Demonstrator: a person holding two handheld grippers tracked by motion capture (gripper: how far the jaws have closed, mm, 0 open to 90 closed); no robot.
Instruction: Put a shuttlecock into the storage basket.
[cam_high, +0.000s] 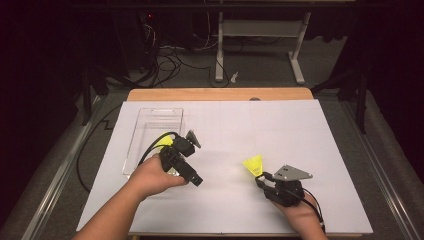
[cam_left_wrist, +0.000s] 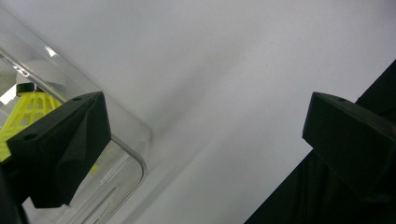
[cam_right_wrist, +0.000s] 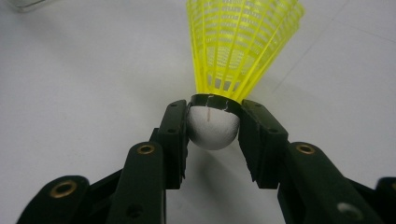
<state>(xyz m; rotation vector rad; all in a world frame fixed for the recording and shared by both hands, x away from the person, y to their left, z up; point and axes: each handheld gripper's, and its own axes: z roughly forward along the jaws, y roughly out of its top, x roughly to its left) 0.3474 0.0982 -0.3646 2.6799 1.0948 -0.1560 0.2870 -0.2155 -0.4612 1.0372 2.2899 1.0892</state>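
Observation:
A yellow shuttlecock (cam_right_wrist: 240, 44) with a white cork head stands skirt-up between my right gripper's (cam_right_wrist: 212, 128) jaws, which are shut on the cork. In the high view this shuttlecock (cam_high: 254, 164) sits at the tip of the right gripper (cam_high: 260, 177), right of the table's middle. A second yellow shuttlecock (cam_left_wrist: 27, 112) lies inside a clear plastic tray (cam_left_wrist: 136, 140). My left gripper (cam_left_wrist: 205, 140) is open wide over the white sheet just outside the tray's corner. In the high view the left gripper (cam_high: 176, 146) is at the tray's (cam_high: 150, 112) near right corner, beside that shuttlecock (cam_high: 164, 140).
A white sheet (cam_high: 280, 130) covers the wooden table (cam_high: 220, 94). Black cables trail from both grippers. Beyond the far edge stand a white desk frame (cam_high: 260, 30) and floor cables. A metal rail (cam_high: 55, 175) runs along the left side.

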